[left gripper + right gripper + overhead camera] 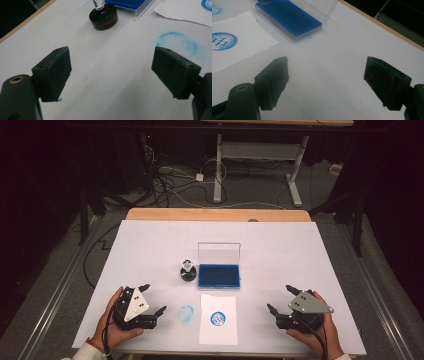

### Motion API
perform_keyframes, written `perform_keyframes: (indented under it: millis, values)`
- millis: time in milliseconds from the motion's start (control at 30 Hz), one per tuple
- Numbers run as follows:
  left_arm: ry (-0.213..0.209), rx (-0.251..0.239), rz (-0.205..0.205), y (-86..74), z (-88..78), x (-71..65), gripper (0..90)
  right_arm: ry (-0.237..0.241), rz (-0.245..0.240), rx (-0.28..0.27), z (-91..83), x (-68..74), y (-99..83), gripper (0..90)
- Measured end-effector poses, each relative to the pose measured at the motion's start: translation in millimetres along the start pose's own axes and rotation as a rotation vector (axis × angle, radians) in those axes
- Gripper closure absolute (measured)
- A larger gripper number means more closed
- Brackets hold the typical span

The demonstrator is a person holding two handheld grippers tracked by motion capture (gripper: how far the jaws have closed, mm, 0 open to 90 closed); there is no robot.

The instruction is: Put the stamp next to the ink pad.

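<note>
1. Our left claw (154,298) rests near the worktop's (300,250) front-left corner, jaws spread, pinching nothing; our right claw (281,299) near the front-right corner is likewise spread and empty.
2. Between them, at the front edge, lies a white paper (218,319) bearing a round blue print (218,318) with crossed lines inside; we cannot read it.
3. A blue smudge (186,314) lies left of the paper.
4. Mid-worktop stand a black stamp (188,270), red-ringed with a clear handle, and just beside it an open blue ink pad (219,276).
</note>
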State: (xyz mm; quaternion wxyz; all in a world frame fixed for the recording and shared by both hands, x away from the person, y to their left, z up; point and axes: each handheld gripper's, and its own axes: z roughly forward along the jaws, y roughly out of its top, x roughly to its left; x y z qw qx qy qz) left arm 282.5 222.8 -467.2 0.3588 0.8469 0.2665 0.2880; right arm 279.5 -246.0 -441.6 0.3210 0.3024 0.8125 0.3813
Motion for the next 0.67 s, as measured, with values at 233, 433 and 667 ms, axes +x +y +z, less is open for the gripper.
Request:
perform_keyframes:
  millis: [233, 433, 667]
  values:
    - [0.002, 0.008, 0.001, 0.4, 0.0, -2.0, 16.1, -0.001, 0.011, 0.003, -1.5, -1.5, -2.5, 20.4]
    - [0.006, -0.002, 0.012, 4.4, 1.4, -3.2, 16.1, -0.006, 0.001, 0.003, -4.1, -0.9, -4.1, 20.4]
    - [0.006, 0.015, 0.004, 3.1, 5.1, -0.4, 16.1, -0.004, 0.003, 0.009, -1.3, -2.0, -4.4, 20.4]
